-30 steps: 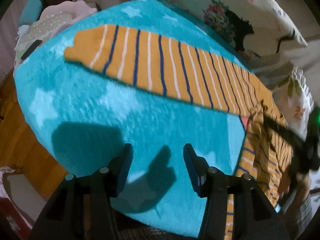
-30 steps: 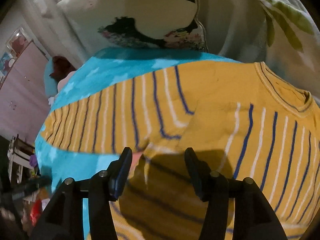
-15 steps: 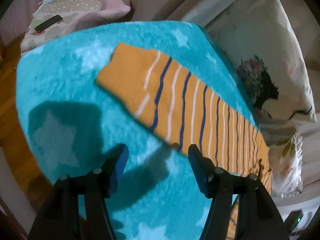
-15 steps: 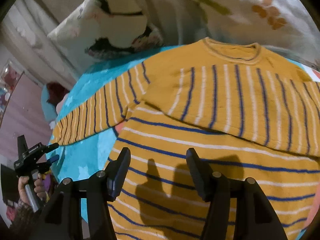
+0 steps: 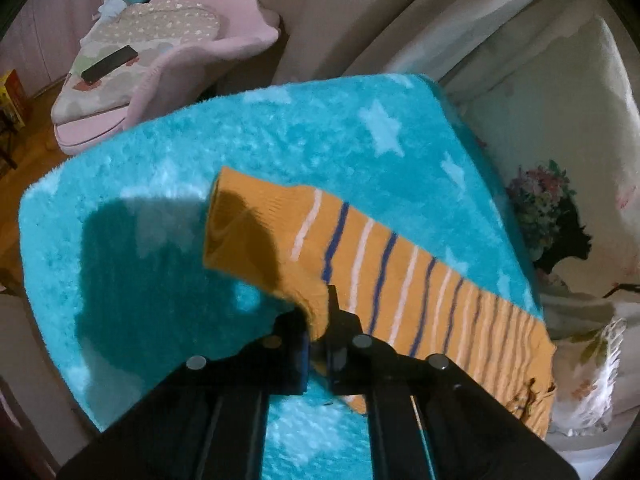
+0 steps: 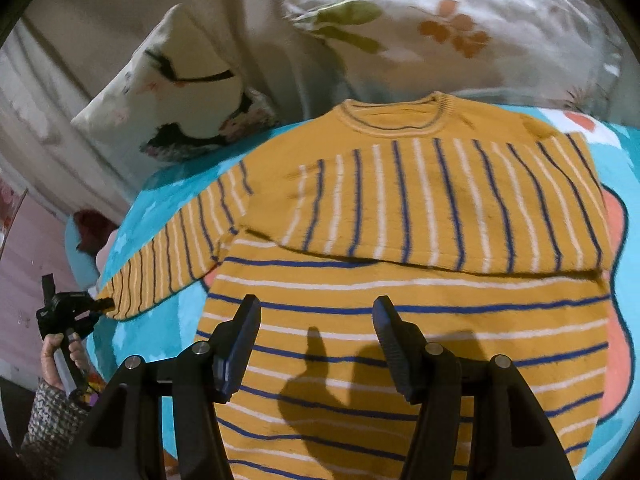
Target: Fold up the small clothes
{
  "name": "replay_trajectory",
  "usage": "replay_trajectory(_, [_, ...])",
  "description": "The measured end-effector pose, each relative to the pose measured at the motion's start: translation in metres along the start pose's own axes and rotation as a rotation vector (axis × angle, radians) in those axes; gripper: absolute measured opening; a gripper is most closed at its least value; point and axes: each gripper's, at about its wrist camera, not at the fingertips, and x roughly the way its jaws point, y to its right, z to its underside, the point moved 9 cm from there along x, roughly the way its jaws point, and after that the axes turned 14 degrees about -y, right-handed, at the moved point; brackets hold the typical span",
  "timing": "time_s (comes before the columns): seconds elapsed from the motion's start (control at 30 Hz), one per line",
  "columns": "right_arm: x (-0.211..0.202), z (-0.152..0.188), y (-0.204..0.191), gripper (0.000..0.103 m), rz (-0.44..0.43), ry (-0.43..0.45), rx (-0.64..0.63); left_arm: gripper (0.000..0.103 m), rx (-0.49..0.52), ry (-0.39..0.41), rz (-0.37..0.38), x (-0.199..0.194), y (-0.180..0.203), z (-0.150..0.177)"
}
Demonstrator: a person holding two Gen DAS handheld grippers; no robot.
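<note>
Dim, warm indoor light falls from above; hard gripper shadows lie on the blanket (image 5: 132,272) and sweater (image 6: 320,392). Fisheye edges bend and blur, corners black.

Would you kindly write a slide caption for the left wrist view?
Left gripper shut on the striped sweater's sleeve near its cuff, over a turquoise star-print blanket.

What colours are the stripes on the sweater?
Blue and white stripes on a mustard-yellow sweater. The right wrist view shows it best.

Mustard striped sweater (image 6: 420,240) lies flat, one sleeve (image 5: 400,280) stretched sideways, the other folded across its chest.
</note>
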Motion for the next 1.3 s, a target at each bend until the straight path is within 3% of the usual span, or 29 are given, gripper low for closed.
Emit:
replay_trajectory(0.13, [-0.015,0.002,0.022,0.063,-0.005,0.044,0.054,0.005,0.056,0.058,-0.010,-0.025,0.020,0.000])
replay_trajectory(0.3, [-0.038,0.002,0.051,0.063,-0.015,0.102,0.123,0.005,0.187,0.127,0.009,-0.055,0.080,0.018])
replay_trajectory(0.43, [-0.055,0.008,0.080,0.063,-0.023,0.134,0.173,0.005,0.351,0.150,0.064,-0.073,0.157,0.053])
replay_trajectory(0.6, [-0.068,0.022,0.117,0.063,-0.033,0.144,0.235,0.005,0.576,0.116,0.139,-0.068,0.264,0.118])
replay_trajectory(0.8, [-0.093,0.046,0.166,0.063,-0.029,0.161,0.313,0.005,0.807,-0.022,0.232,-0.014,0.391,0.226])
replay_trajectory(1.0, [-0.132,0.081,0.227,0.063,0.023,0.188,0.425,0.005,0.944,-0.227,0.250,0.070,0.465,0.334])
replay_trajectory(1.1, [-0.145,0.097,0.252,0.063,0.050,0.194,0.476,0.006,1.024,-0.305,0.202,0.115,0.482,0.377])
replay_trajectory(1.2, [-0.151,0.107,0.266,0.063,0.072,0.186,0.495,0.016,1.041,-0.402,0.144,0.152,0.470,0.405])
replay_trajectory(1.3, [-0.156,0.108,0.271,0.063,0.080,0.186,0.486,0.032,1.032,-0.444,0.172,0.146,0.454,0.412])
